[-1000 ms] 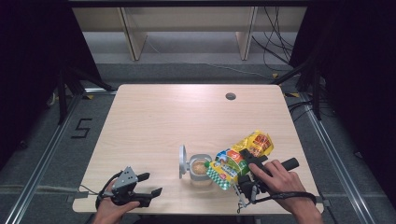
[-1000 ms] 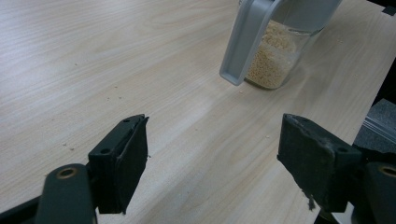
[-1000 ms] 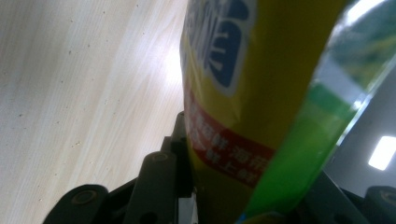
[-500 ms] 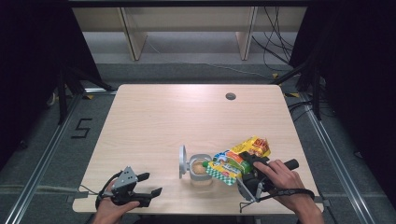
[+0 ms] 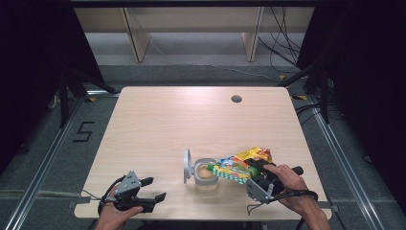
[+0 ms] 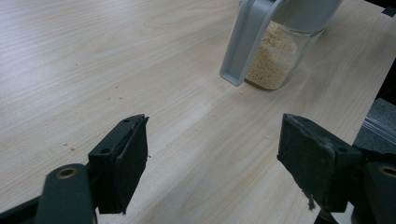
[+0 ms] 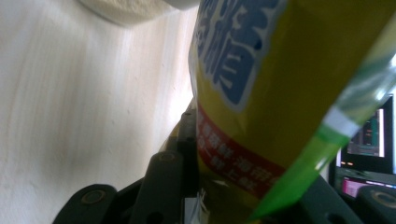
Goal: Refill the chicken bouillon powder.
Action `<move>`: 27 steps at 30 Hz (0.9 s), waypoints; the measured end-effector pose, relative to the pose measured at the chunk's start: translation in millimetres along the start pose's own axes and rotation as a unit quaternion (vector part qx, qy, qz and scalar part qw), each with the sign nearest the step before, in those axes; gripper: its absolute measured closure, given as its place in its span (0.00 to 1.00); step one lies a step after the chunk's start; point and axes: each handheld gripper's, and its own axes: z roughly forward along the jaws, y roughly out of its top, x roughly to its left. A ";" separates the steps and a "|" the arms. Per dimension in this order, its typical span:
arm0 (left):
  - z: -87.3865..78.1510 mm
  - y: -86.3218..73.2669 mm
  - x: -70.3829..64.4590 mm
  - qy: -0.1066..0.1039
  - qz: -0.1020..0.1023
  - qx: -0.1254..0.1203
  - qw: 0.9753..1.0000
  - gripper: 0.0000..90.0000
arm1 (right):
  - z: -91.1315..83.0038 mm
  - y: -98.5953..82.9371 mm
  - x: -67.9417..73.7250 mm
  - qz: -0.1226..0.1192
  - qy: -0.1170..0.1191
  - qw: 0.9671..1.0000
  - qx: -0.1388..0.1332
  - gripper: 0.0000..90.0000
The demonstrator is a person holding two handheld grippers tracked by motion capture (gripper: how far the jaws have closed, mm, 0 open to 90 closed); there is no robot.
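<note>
A clear jar (image 5: pixel 205 175) with a grey flip lid (image 5: pixel 187 166) standing open sits near the table's front edge, holding pale granules (image 6: pixel 272 58). My right gripper (image 5: pixel 253 173) is shut on a colourful yellow-and-green packet (image 5: pixel 241 165), tilted so its end is over the jar's mouth. Close up, the packet (image 7: pixel 280 88) is pinched between the jaws. My left gripper (image 5: pixel 154 189) rests open at the front left of the table (image 5: pixel 172 124), its jaws (image 6: pixel 212 163) wide apart with nothing between them, pointing toward the jar.
A round cable hole (image 5: pixel 236 99) lies at the table's far right. Shelving legs (image 5: pixel 134 36) stand on the floor behind the table. A metal rail (image 5: pixel 43 167) runs along the left side. Small crumbs (image 6: pixel 112 98) dot the wood.
The right gripper has swung the packet leftward and lower, bringing its end over the jar's mouth. The left gripper has stayed put.
</note>
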 end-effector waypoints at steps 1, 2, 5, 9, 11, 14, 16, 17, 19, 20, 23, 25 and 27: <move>0.2 -0.1 0.0 0.000 0.000 -0.001 1.000 0.26 | 1.2 0.0 -2.5 -0.016 0.000 1.000 -0.008 0.82; 0.0 0.0 0.1 -0.001 0.000 0.000 1.000 0.26 | 2.4 -0.9 -3.6 -0.015 0.003 1.000 -0.017 0.82; 0.0 -0.1 0.0 0.000 0.000 0.000 1.000 0.26 | 5.1 -3.9 -4.0 0.006 0.006 0.999 -0.036 0.83; 0.4 -0.3 -0.4 -0.001 -0.003 -0.001 1.000 0.26 | 8.0 -7.7 -3.6 0.048 0.013 0.997 -0.057 0.84; 0.4 0.0 0.1 -0.001 0.002 0.000 1.000 0.26 | 9.7 -9.4 -1.8 0.084 0.014 0.994 -0.075 0.84; 0.5 -0.1 0.0 -0.001 0.002 0.000 1.000 0.26 | 16.0 -13.2 -0.2 0.127 0.015 0.986 -0.105 0.85; 0.4 -0.1 -0.2 -0.002 -0.001 -0.001 1.000 0.26 | 19.3 -15.6 2.1 0.156 0.021 0.981 -0.113 0.85; -0.1 0.0 -0.2 0.000 0.000 0.001 1.000 0.26 | 21.2 -18.0 2.9 0.172 0.026 0.978 -0.117 0.85; 0.2 0.1 -0.4 -0.002 -0.003 -0.004 1.000 0.26 | 25.5 -23.2 4.1 0.191 0.024 0.973 -0.125 0.85; 0.1 0.1 -0.2 -0.002 -0.002 -0.004 1.000 0.26 | 27.4 -25.7 3.9 0.192 0.025 0.973 -0.129 0.86; 0.2 0.1 -0.3 -0.001 -0.002 -0.004 1.000 0.26 | 29.6 -37.5 6.3 0.231 0.022 0.963 -0.136 0.86; -0.5 0.2 0.3 -0.001 0.003 0.000 1.000 0.26 | 28.3 -42.2 7.8 0.254 0.018 0.958 -0.132 0.86; 0.0 0.2 -0.1 0.000 0.000 -0.004 1.000 0.26 | 28.4 -46.2 8.3 0.269 0.018 0.954 -0.134 0.86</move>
